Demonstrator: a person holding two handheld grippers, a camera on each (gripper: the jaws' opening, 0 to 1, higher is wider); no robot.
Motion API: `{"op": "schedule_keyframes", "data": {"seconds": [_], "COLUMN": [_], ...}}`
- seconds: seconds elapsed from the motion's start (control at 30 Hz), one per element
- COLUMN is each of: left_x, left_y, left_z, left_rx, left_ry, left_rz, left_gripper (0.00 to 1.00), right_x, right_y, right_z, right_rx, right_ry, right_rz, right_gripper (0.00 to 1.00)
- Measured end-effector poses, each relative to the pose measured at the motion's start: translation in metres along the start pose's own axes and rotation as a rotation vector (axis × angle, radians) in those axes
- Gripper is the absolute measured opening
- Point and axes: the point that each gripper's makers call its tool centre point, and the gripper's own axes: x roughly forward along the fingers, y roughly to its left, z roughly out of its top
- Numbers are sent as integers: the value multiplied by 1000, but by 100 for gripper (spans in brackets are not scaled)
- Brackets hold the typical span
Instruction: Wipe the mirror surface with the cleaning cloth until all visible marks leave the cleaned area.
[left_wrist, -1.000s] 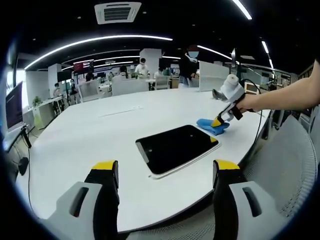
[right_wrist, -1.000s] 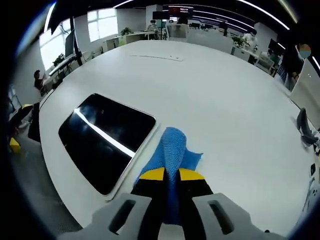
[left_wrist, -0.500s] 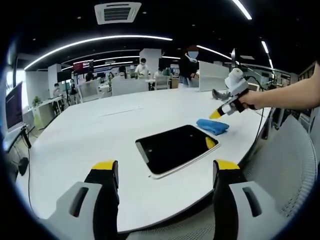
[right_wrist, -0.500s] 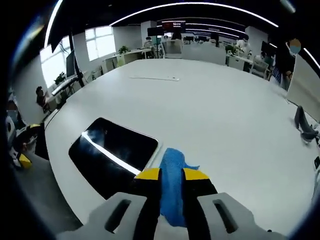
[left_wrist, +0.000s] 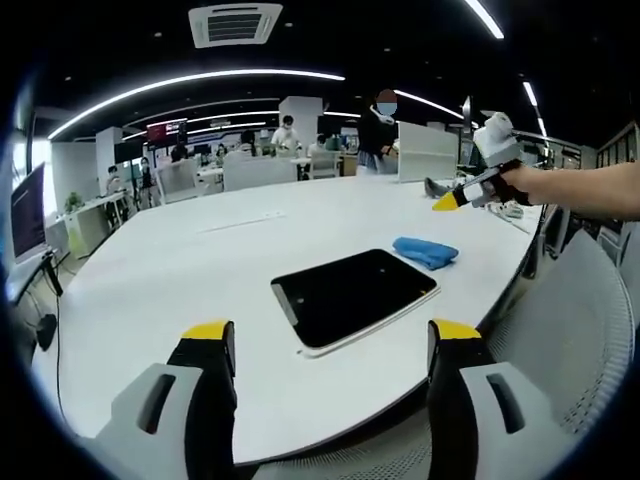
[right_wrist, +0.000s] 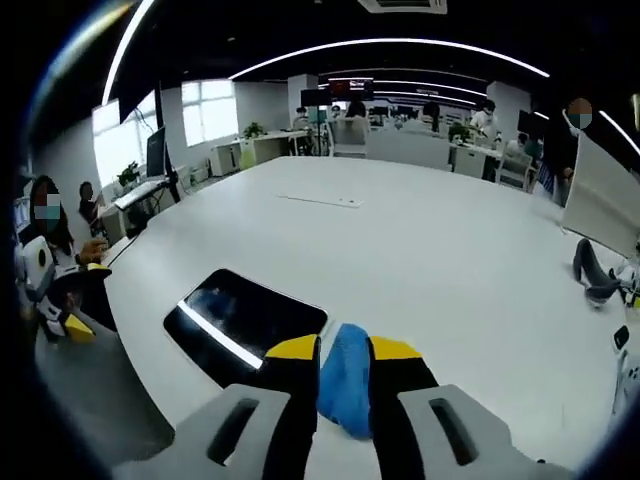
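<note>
While raised clear: one mirror (left_wrist: 354, 296), one blue cloth (left_wrist: 426, 252), flat on the white surface (left_wrist: 180, 290).
Cloth just beside mirror. Left tool (left_wrist: 325, 345) wide open, empty; right tool (right_wrist: 344, 352) slightly parted, gripping nothing.

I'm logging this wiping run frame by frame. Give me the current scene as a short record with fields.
mirror: dark, flat on the white table, near its edge
cleaning cloth: blue, lying on the table beside the mirror, not held
right gripper: raised clear above the cloth, jaws slightly apart, empty
left gripper: open, empty, short of the mirror
wiping: not under way
</note>
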Motion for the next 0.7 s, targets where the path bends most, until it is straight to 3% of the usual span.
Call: {"op": "schedule_keyframes", "data": {"seconds": [0.43,0.7], "left_x": [-1,-1], "left_y": [-1,-1], "left_z": [0,2], "left_rx": [3,4], "left_ry": [-1,-6], "left_rz": [-3,0], "left_gripper": [78,79], "right_x": [-51,-71], "right_y": [6,17], "right_z": [-5,-20], "right_rx": [8,14], "right_ry": [-42,-72], "right_rz": [-24,-41], "right_gripper": [24,39]}}
